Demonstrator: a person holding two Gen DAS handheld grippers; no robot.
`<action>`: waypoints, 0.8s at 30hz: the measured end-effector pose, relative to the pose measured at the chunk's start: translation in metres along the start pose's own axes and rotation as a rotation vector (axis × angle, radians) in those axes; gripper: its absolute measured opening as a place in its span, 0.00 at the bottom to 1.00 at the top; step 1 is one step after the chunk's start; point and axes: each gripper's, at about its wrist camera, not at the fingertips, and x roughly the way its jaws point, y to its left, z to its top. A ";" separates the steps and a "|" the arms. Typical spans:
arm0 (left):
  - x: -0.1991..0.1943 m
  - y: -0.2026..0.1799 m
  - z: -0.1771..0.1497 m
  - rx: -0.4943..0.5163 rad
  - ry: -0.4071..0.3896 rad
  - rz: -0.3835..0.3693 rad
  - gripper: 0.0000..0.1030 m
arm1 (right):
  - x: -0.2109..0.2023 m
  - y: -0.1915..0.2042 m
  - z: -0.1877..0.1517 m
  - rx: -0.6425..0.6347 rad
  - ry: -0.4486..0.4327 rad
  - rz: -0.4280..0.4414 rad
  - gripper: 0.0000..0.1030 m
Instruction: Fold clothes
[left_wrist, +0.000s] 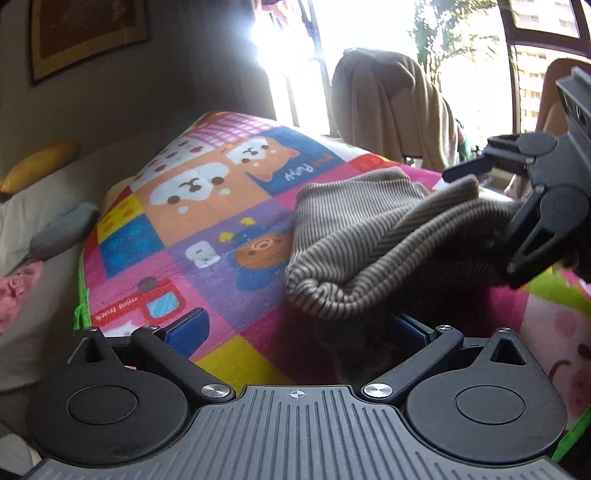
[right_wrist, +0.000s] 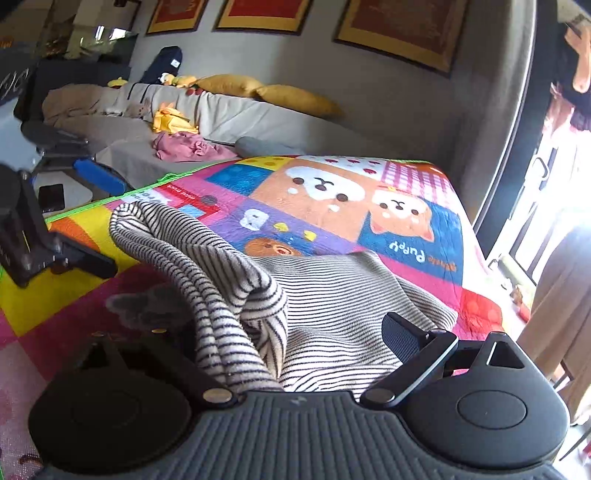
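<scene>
My left gripper jaws gape over the bare mat near its green edge; my right gripper pinches the striped garment, hiding one finger.

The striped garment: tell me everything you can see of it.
The striped garment is a soft knit, off-white with thin dark stripes. It lies bunched on the colourful cartoon mat, partly flat. One thick, doubled fold is lifted and runs between the jaws of the right gripper. In the left wrist view its rolled edge hangs just ahead of the left gripper, whose jaws stand apart.
</scene>
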 end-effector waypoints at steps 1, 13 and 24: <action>0.004 -0.002 -0.001 0.025 -0.002 0.004 1.00 | 0.000 -0.001 -0.001 0.010 0.001 0.004 0.93; 0.025 -0.023 0.000 0.174 -0.021 -0.047 0.61 | -0.009 -0.008 -0.001 0.037 0.061 0.182 0.55; 0.016 -0.051 0.002 0.212 -0.020 -0.151 0.38 | -0.036 0.006 -0.008 -0.062 0.139 0.244 0.33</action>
